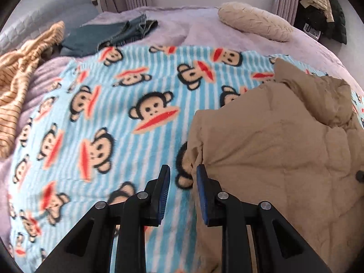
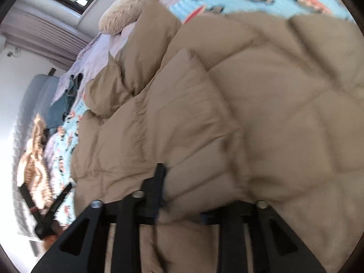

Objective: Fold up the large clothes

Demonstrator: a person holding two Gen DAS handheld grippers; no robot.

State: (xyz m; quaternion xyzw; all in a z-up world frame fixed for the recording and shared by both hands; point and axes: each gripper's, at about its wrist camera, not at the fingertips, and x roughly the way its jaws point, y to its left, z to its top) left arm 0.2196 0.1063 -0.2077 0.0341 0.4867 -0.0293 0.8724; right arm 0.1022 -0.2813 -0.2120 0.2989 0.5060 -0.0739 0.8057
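Black jaws of the left gripper (image 1: 183, 177) stand apart over the monkey-print blanket (image 1: 95, 104), empty, just beside the edge of the tan puffer jacket (image 1: 273, 154) lying on the bed (image 1: 173, 20). On the right gripper (image 2: 200, 188), padded fabric bulges between the jaws and hides one finger, so it looks clamped on the jacket. Quilted and soft, the jacket should be light but springy and slippery; hems and seams look the surest holds. No writing is legible.
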